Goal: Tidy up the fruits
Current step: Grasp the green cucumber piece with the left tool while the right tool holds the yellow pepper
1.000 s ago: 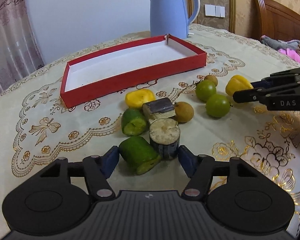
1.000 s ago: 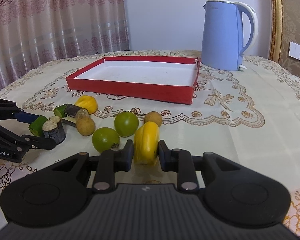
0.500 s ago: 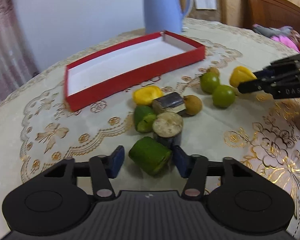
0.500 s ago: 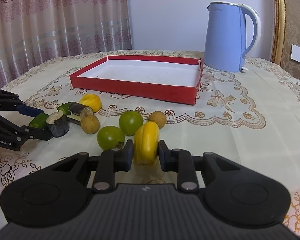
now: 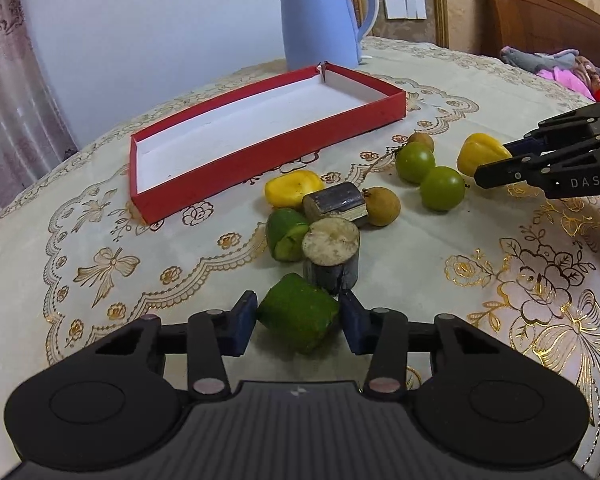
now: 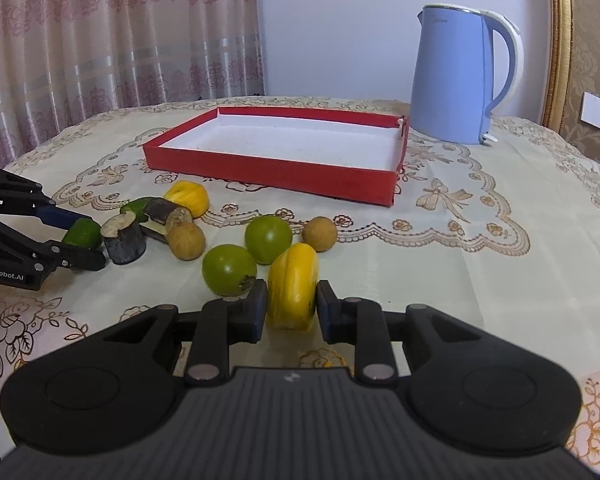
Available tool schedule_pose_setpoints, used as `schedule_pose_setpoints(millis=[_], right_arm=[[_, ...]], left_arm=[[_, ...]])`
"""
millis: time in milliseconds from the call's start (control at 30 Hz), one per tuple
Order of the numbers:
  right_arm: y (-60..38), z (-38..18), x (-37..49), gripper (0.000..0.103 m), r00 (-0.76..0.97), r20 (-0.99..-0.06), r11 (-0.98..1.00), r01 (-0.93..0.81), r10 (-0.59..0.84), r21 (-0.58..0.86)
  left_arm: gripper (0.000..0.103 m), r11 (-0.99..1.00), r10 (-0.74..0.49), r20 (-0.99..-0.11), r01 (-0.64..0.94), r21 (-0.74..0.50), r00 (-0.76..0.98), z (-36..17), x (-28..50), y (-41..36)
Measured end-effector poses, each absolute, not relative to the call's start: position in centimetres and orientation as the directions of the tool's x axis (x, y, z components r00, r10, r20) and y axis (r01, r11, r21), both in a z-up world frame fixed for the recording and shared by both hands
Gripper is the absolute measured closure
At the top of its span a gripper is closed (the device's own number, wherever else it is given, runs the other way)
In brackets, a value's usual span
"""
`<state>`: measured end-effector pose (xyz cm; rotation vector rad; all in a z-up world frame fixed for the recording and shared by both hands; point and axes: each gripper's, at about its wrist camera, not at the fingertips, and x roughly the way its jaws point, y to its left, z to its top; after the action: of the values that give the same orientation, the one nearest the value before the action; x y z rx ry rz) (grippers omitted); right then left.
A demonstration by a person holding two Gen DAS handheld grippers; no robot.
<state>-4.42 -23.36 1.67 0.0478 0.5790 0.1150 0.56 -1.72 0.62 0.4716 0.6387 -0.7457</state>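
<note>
Closing on the green cut cucumber chunk (image 5: 298,322), your left gripper (image 5: 298,320) has just pinched it between its fingers, so lift clear of the dark eggplant stub (image 5: 331,254) just beyond them, while your right gripper (image 6: 292,306) holds the ridged yellow fruit (image 6: 293,286) clamped.

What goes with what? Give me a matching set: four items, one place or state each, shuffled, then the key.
1. green chunk
2. yellow fruit
3. red tray
4. kettle

A. behind the tray
B. in the right gripper
C. holds no fruit
D. between the left gripper pads, jaws just closing

Pairs: 1-D, 2-B, 3-C, 4-A
</note>
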Motion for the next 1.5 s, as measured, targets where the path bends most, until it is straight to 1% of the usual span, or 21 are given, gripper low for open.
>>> schedule_pose_setpoints(millis=[400, 567, 667, 833, 933, 1033, 1133, 1367, 1500], right_arm=[[-23.2, 2.3, -5.4, 0.078, 0.837, -0.531, 0.991, -0.109, 0.133, 0.076], [-23.1, 2.3, -5.6, 0.078, 0.836, -0.530, 0.990, -0.120, 0.142, 0.075], [-23.1, 2.2, -5.7, 0.078, 0.833, -0.533, 0.989, -0.124, 0.145, 0.075], [-23.0, 2.1, -5.7, 0.078, 0.832, -0.534, 0.989, -0.126, 0.147, 0.076], [-23.0, 1.9, -5.7, 0.078, 0.830, -0.537, 0.989, -0.128, 0.150, 0.077], [-22.8, 1.8, -5.6, 0.078, 0.828, -0.539, 0.988, -0.134, 0.154, 0.077], [-22.8, 1.8, -5.7, 0.078, 0.828, -0.539, 0.988, -0.137, 0.156, 0.076], [-22.9, 1.7, -5.7, 0.078, 0.828, -0.539, 0.988, -0.134, 0.154, 0.076], [-23.0, 1.8, -5.7, 0.078, 0.831, -0.533, 0.987, -0.139, 0.158, 0.077]], left_arm=[[0.061, 0.696, -0.444, -0.660, 0.697, 0.171, 0.606, 1.0, -1.0, -0.6], [0.061, 0.697, -0.435, -0.669, 0.696, 0.173, 0.602, 0.9, -1.5, -0.5], [0.061, 0.689, -0.417, -0.674, 0.696, 0.202, 0.609, 0.8, -1.8, -0.6], [0.062, 0.664, -0.375, -0.665, 0.688, 0.293, 0.646, 0.4, -3.2, -0.8], [0.062, 0.663, -0.370, -0.656, 0.682, 0.310, 0.658, 0.2, -3.6, -0.7], [0.061, 0.689, -0.357, -0.644, 0.657, 0.308, 0.677, 0.1, -3.4, -0.9], [0.071, 0.724, -0.339, -0.631, 0.622, 0.299, 0.698, 0.0, -3.6, -0.9], [0.072, 0.771, -0.336, -0.636, 0.590, 0.238, 0.695, 0.2, -3.7, -0.3], [0.072, 0.773, -0.337, -0.628, 0.587, 0.241, 0.702, 0.4, -4.0, -0.5]])
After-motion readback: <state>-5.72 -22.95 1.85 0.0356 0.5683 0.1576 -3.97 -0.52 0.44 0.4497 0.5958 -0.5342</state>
